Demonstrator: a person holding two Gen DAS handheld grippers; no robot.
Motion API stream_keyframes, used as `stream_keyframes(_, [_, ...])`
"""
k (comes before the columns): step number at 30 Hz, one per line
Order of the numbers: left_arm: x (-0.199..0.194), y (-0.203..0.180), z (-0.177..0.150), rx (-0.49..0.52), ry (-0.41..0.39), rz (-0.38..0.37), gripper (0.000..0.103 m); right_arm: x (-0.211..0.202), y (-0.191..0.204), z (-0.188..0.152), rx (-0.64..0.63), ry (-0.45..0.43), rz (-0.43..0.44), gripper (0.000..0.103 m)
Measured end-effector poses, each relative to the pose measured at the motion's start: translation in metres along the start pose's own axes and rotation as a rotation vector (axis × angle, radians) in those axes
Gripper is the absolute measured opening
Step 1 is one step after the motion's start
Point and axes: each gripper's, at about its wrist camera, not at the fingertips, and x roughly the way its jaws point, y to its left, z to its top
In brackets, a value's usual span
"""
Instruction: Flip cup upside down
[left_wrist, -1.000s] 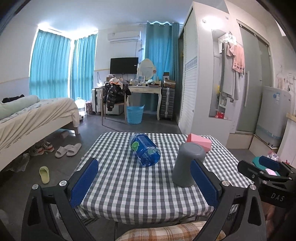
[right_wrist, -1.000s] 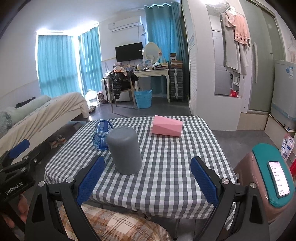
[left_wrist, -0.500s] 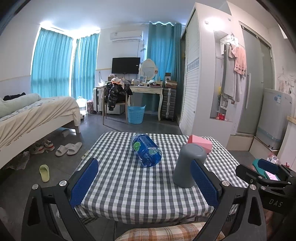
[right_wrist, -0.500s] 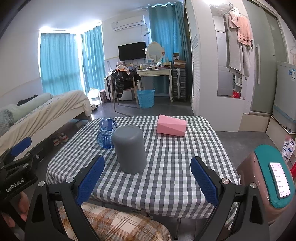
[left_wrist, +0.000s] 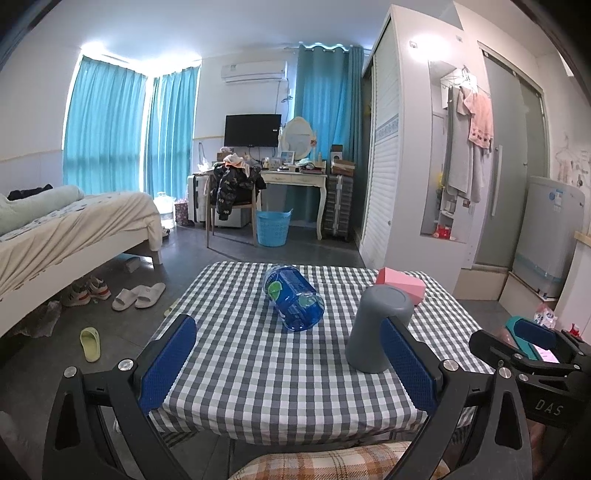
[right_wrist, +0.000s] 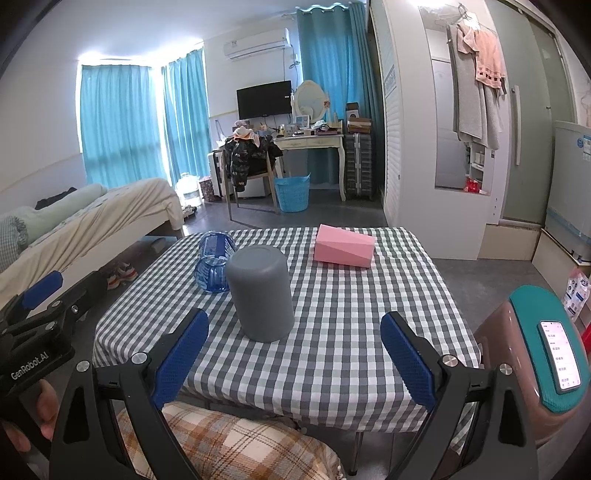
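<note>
A grey cup (left_wrist: 376, 328) stands with its closed end up on the checked tablecloth (left_wrist: 258, 369), near the front right of the table; it also shows in the right wrist view (right_wrist: 260, 293). My left gripper (left_wrist: 288, 362) is open and empty, held before the table's front edge, its right finger overlapping the cup's lower side in view. My right gripper (right_wrist: 295, 354) is open and empty, short of the front edge, with the cup ahead and left of centre.
A blue clear bottle (left_wrist: 293, 297) lies on its side mid-table, seen also in the right wrist view (right_wrist: 214, 262). A pink box (right_wrist: 343, 245) lies at the back right. A plaid cushion (right_wrist: 229, 443) sits below the front edge. A phone on a teal stand (right_wrist: 546, 347) is at right.
Both grippers have drifted slightly back and up from the table; the cup, bottle and box have not moved.
</note>
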Motion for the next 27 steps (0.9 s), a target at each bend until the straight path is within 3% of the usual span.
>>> stream_keyframes(27, [-0.0003,-0.0005,-0.0011,0.002,0.006,0.009,0.103,0.0092,-0.0023,-0.0051,0.007,0.028,0.006,0.095])
